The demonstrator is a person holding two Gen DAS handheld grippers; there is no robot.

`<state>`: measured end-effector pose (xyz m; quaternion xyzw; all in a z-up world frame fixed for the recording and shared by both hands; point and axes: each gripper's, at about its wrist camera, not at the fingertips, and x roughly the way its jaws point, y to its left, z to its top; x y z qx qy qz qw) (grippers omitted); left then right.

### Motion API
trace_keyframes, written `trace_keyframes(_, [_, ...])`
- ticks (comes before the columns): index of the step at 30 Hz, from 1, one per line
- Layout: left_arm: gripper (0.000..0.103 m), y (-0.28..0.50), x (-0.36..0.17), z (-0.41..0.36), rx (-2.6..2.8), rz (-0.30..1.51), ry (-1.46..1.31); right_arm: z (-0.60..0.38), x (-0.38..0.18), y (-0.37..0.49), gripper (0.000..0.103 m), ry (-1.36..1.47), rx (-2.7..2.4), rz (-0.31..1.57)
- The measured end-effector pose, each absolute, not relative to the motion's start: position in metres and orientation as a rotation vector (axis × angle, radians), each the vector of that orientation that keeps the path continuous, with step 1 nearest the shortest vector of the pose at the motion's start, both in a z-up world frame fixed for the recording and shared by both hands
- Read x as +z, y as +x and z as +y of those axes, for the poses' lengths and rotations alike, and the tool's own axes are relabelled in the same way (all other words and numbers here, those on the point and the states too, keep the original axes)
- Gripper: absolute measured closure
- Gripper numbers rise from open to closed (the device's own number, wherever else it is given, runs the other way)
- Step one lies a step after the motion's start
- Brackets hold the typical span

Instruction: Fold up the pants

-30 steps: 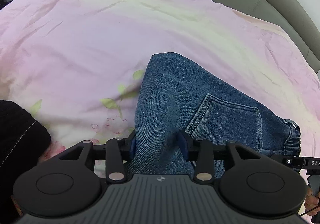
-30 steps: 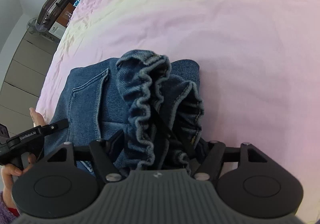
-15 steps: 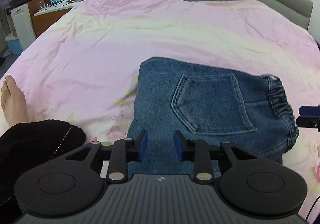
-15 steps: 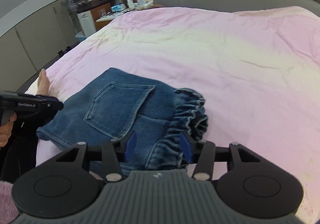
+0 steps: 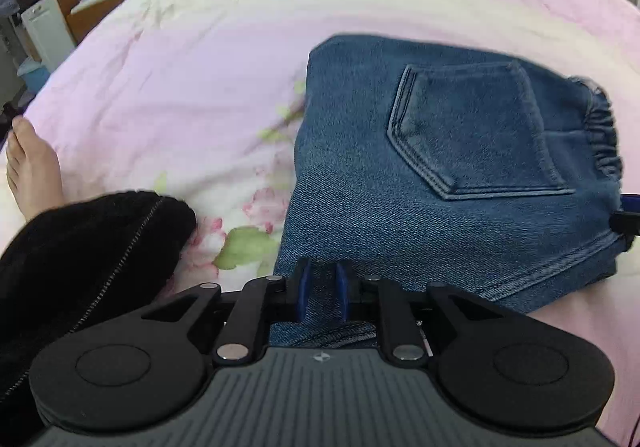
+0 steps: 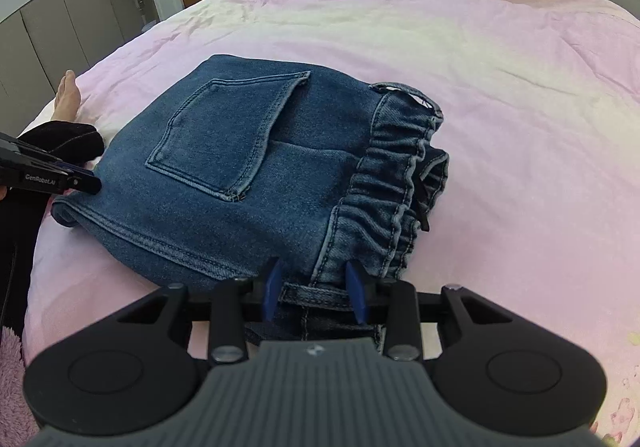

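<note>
Although the pants [image 6: 248, 167] already lie as a compact, thick stack with the back pocket [image 6: 224, 135] up, you are not quite finished. They sit near the front edge of the bed [image 6: 520, 95], closer to its left side, where your foot [image 5: 32, 167] rests, with pink cover showing all round them.

Your left gripper [image 5: 322, 293] has its blue pads close together with denim between them at the near fold edge; it looks pinched on the cloth, though the narrow gap leaves some doubt how firmly. Your right gripper [image 6: 314, 293] is about half open, its pads [image 6: 270, 293] straddling the near corner by the elastic waistband [image 6: 396, 183]. Cloth lies between them, but they do not appear to squeeze it.

Done, as far as you can see: the legs seem folded under, since no loose leg trails out on the cover, and the stack has at least 2 layers at its left edge. Left, in my judgement: the waistband end is bunched and gapes open, with a cord [image 6: 424, 215] hanging out, so it wants flattening and squaring. After that you only need to let go with both grippers and lift clear without dragging the top layer.
</note>
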<state>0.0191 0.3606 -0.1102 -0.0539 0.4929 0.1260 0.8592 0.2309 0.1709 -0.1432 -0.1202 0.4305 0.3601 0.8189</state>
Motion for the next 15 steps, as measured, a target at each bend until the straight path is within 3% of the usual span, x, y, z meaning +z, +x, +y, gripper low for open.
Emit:
trace_keyframes(1, [0.068,0.013,-0.106,0.36,0.246,1.036,-0.076,0.17,-0.143,0.233,0.072,-0.245,0.767,0.926])
trace_keyframes(3, [0.037,0.002,-0.101,0.357,0.198,1.048,0.003,0.166,-0.144,0.237,0.072,-0.208,0.773,0.941])
trace_keyframes(6, [0.03,-0.009,-0.101,0.346,0.153,1.065,0.133,0.165,-0.146,0.236,0.071,-0.189,0.779,0.939])
trace_keyframes(10, [0.031,-0.005,-0.127,0.325,0.164,1.117,0.373,0.167,-0.147,0.233,0.07,-0.186,0.777,0.936])
trace_keyframes(14, [0.064,0.0,-0.121,0.328,0.199,1.053,0.299,0.166,-0.147,0.235,0.07,-0.179,0.786,0.939])
trace_keyframes(15, [0.067,-0.001,-0.115,0.331,0.205,1.033,0.267,0.166,-0.147,0.235,0.07,-0.181,0.786,0.939])
